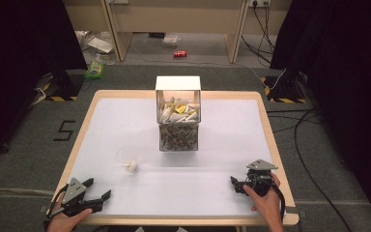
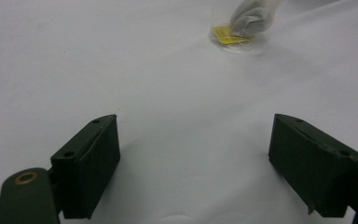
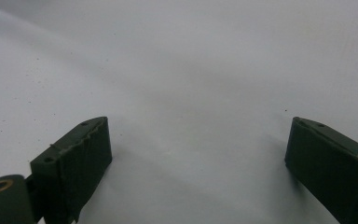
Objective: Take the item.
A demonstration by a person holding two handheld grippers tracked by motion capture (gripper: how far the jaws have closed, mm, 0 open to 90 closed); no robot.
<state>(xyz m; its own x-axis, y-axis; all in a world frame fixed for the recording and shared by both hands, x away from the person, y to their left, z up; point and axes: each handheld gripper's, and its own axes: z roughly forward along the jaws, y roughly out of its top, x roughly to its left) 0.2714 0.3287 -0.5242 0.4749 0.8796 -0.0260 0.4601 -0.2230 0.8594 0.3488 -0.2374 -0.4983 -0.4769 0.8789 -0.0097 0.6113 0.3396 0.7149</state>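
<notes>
A clear box [image 1: 178, 118] with a white lid flap stands at the table's middle back, full of white and yellow packets. A clear plastic cup [image 1: 128, 159] stands left of centre with a white and yellow packet inside; in the left gripper view the cup [image 2: 240, 32] is far ahead. My left gripper [image 1: 99, 189] rests open at the near left corner, held by a hand. My right gripper [image 1: 234, 184] rests at the near right, open, its jaws wide apart over bare white table [image 3: 191, 93]. Nothing lies between either pair of jaws.
The white table top [image 1: 125, 121] has a wooden rim. Beyond it lie grey carpet, cables [image 1: 299, 130] at the right, a red can [image 1: 179, 53] and litter on the floor, and black curtains on both sides.
</notes>
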